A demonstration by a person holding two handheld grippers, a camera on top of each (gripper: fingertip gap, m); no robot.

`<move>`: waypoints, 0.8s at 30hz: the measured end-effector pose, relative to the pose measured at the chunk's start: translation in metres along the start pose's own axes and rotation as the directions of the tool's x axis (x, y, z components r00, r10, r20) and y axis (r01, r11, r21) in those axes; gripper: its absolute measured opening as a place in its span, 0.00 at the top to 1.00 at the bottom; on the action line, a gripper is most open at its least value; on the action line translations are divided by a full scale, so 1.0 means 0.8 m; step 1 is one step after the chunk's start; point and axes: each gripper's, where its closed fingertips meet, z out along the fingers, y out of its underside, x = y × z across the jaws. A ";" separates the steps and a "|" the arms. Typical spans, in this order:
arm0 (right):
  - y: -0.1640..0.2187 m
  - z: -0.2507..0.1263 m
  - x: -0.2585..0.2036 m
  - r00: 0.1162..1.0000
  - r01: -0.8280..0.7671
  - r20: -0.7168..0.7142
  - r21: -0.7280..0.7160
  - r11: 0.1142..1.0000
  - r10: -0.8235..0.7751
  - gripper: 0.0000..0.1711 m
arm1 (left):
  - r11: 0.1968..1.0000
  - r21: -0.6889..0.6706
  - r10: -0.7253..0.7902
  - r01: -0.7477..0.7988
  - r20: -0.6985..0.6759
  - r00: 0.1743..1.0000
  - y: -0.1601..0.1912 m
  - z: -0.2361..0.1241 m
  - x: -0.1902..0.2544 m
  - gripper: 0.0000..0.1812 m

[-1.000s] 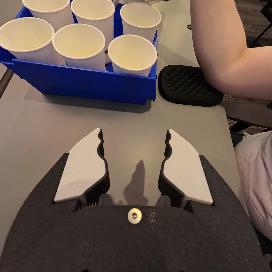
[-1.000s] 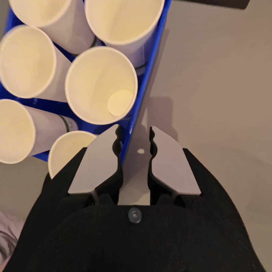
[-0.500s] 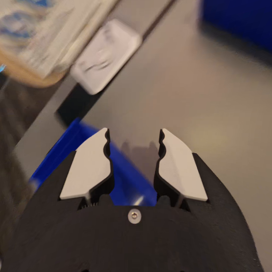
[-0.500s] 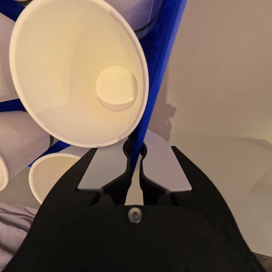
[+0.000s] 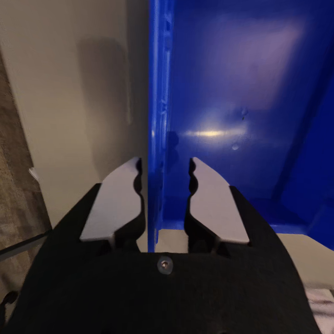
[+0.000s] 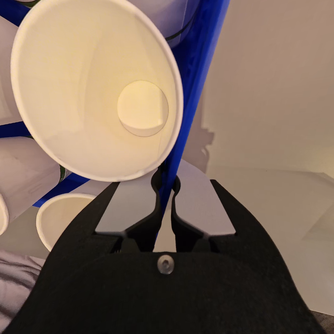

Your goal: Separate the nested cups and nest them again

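Note:
Several white paper cups stand in a blue bin (image 6: 197, 75) in the right wrist view; the nearest cup (image 6: 81, 94) fills the upper left, and another cup (image 6: 59, 213) shows low at the left. My right gripper (image 6: 169, 174) is shut on this bin's side wall, one finger inside and one outside. In the left wrist view, a second blue bin (image 5: 235, 90) has no cups in the part I see. My left gripper (image 5: 165, 160) is open and straddles that bin's side wall (image 5: 156, 108), with the left finger (image 5: 122, 195) outside and the right finger (image 5: 213, 198) inside.
Both bins sit on a grey table (image 5: 72, 90), which also shows in the right wrist view (image 6: 271, 90). Carpet floor (image 5: 10, 162) lies past the table's left edge. Light cloth (image 6: 14, 280) is at the lower left of the right wrist view.
My left gripper swung away from the cup bin to the second blue bin, and its jaws narrowed around that wall. My right gripper closed on the cup bin's wall and stays there.

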 end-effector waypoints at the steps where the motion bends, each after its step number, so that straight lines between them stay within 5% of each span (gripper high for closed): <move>1: 0.000 0.000 0.000 1.000 0.000 -0.002 -0.001 1.000 0.000 0.97 | 0.999 -0.026 0.021 -0.021 0.017 1.000 0.002 0.005 -0.001 0.82; 5: 0.000 0.000 -0.007 1.000 0.013 0.000 -0.015 1.000 -0.013 0.97 | 0.998 -0.027 0.047 -0.050 -0.099 0.994 -0.003 0.005 0.030 0.97; 24: -0.061 0.024 -0.150 0.983 0.175 0.052 -0.008 0.985 -0.174 0.97 | 0.882 -0.060 0.467 -0.468 -0.018 0.884 -0.017 0.009 0.270 0.90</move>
